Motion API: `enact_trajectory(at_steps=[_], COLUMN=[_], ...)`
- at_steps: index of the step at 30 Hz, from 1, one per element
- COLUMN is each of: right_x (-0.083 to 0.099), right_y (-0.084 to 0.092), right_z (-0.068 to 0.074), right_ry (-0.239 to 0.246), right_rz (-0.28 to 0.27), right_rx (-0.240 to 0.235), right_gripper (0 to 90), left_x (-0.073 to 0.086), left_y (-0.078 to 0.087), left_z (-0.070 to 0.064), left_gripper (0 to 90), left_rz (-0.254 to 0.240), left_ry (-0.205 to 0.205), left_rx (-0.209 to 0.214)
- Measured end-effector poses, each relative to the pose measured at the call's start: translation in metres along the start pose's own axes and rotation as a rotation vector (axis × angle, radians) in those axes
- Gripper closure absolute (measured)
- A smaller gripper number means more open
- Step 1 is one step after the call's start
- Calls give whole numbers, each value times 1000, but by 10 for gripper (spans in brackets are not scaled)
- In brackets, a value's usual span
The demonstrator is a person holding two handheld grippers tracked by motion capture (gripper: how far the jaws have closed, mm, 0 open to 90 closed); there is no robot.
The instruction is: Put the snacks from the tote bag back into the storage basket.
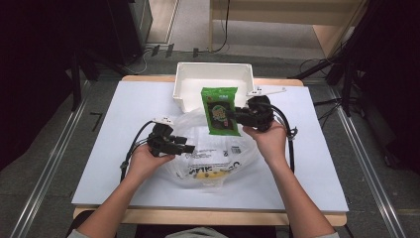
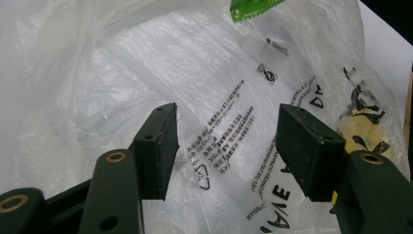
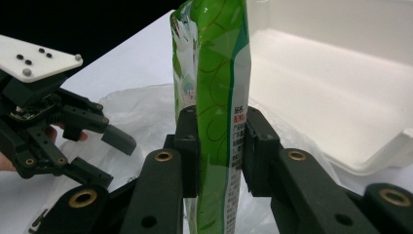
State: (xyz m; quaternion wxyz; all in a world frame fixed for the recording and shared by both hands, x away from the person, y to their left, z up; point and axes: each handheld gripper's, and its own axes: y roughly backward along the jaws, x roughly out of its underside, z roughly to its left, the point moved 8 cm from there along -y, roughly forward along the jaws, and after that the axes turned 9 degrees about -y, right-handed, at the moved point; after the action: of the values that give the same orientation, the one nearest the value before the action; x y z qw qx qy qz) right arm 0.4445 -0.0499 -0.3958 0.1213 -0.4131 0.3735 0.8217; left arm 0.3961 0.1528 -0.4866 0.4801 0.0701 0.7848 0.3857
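I am holding the green packet (image 3: 214, 97) clamped in my right tongs (image 1: 236, 116), above the plastic bag (image 1: 213, 148) on the counter (image 1: 307, 163). My left tongs (image 1: 185, 148) are gaping wide at the bag. Next, I judge, carrying the packet to the white bin (image 1: 213, 74).

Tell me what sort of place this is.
Probably a lab or recording workspace, not a home. A white-topped table stands on grey floor with metal rails on either side, cables trail across the floor, and dark equipment stands flank it. A person's hand works a cabled tool there.
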Motion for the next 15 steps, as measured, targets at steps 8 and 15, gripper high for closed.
enact_trajectory(at_steps=[8,15], right_x=[-19,-36], right_y=[-2,-2], right_z=[-5,-11], right_ry=[2,1], right_rz=[-25,-33], right_rx=[17,37], right_gripper=[737,737], left_x=[0,1], left_y=[-1,-2], left_z=[-1,-1], left_gripper=[421,421], left_rz=[1,8], left_ry=[3,1], left_rx=[7,9])
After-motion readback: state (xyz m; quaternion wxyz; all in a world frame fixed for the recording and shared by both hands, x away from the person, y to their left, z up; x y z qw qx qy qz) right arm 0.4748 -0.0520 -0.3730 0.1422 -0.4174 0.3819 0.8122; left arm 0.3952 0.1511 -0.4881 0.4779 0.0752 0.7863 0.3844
